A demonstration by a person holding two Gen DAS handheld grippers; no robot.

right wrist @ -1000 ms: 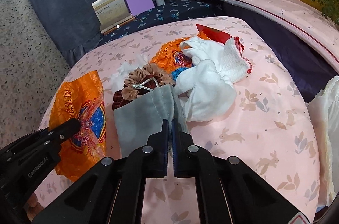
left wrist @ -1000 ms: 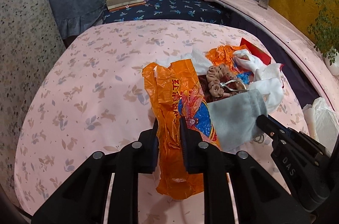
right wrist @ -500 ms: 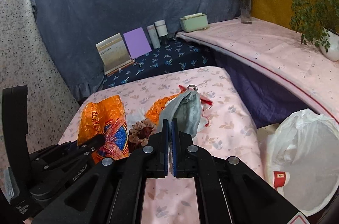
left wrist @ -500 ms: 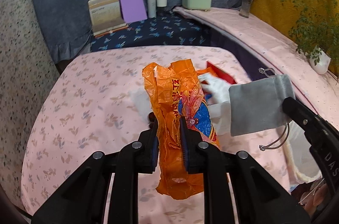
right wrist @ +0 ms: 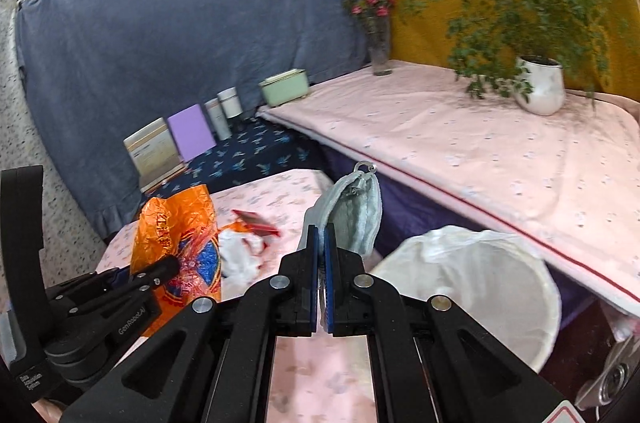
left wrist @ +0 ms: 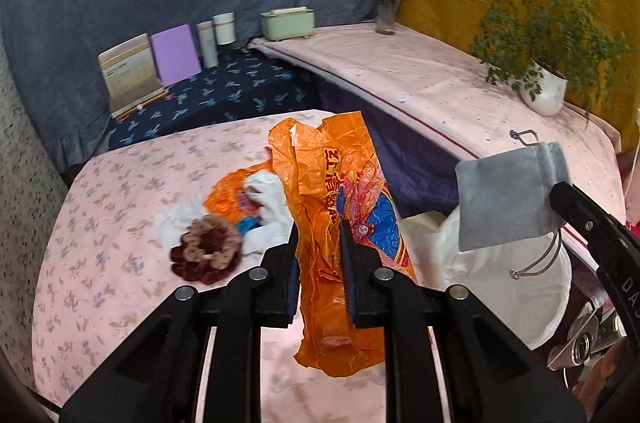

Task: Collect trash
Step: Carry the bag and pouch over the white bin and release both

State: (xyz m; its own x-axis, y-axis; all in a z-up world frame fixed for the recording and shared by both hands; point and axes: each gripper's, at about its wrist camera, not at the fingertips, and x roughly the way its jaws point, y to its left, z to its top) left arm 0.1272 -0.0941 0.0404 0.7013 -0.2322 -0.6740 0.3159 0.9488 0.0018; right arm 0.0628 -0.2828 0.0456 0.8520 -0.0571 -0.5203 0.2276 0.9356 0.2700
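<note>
Between left tool jaws: orange bag, clamped, hanging.

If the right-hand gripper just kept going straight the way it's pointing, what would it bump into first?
The right gripper, shut on the grey pouch, points over the far corner of the pink floral table. Beyond the pouch, probably the dark purple side of the raised pink-covered surface; depth is uncertain. The white-lined bin sits right of that line.

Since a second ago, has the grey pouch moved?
Yes. The grey pouch, clamped in the right gripper, left the table pile and now hangs beside the white-lined bin.
</note>
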